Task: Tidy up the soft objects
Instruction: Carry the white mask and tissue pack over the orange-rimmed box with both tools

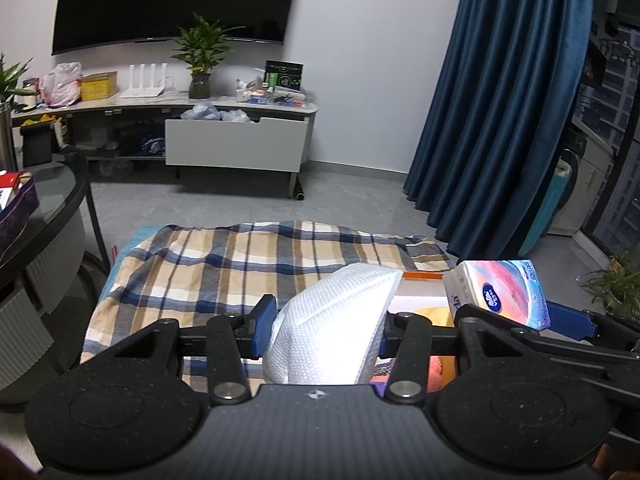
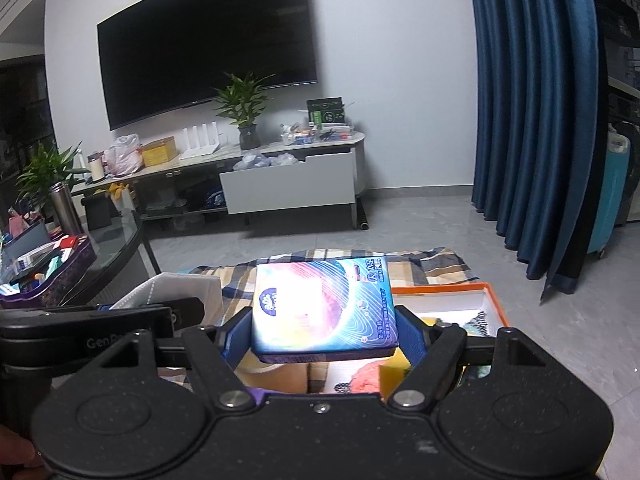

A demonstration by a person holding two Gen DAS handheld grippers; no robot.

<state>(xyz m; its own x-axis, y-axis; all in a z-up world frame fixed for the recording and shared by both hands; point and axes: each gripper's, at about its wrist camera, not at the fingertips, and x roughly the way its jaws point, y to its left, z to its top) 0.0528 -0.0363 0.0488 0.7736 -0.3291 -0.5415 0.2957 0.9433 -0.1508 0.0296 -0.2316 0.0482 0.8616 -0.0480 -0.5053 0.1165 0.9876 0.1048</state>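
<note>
1. Left gripper (image 1: 326, 330) is part-way closed, its blue pads squeezing a white dimpled cloth (image 1: 332, 320) that bulges up between them.
2. Right gripper (image 2: 322, 334) is clamped on a tissue pack (image 2: 324, 308), one pad on each side of it; the pack's printed face looks up and it lies about level.
3. Both held things hang above a plaid blanket (image 1: 224, 264) spread on the grey floor (image 1: 352, 196).
4. Box (image 2: 452, 300) with an orange rim and white inside sits at the blanket's right edge; the pack is over the box's near left corner, with coloured items partly hidden below it.
5. Left wrist view shows the tissue pack (image 1: 500, 292) just right of the cloth, with the right gripper's blue pad (image 1: 568, 318) beyond it.
6. Right wrist view shows the cloth (image 2: 176, 288) just left of the pack, close but apart.
7. Glass table (image 2: 116, 248) stands at the blanket's left side, carrying a purple tray of small boxes.
8. TV stand (image 1: 236, 144) at the far wall has one drawer pulled open; a dark TV (image 1: 176, 0) hangs above and a blue curtain (image 1: 504, 100) falls at the right.
</note>
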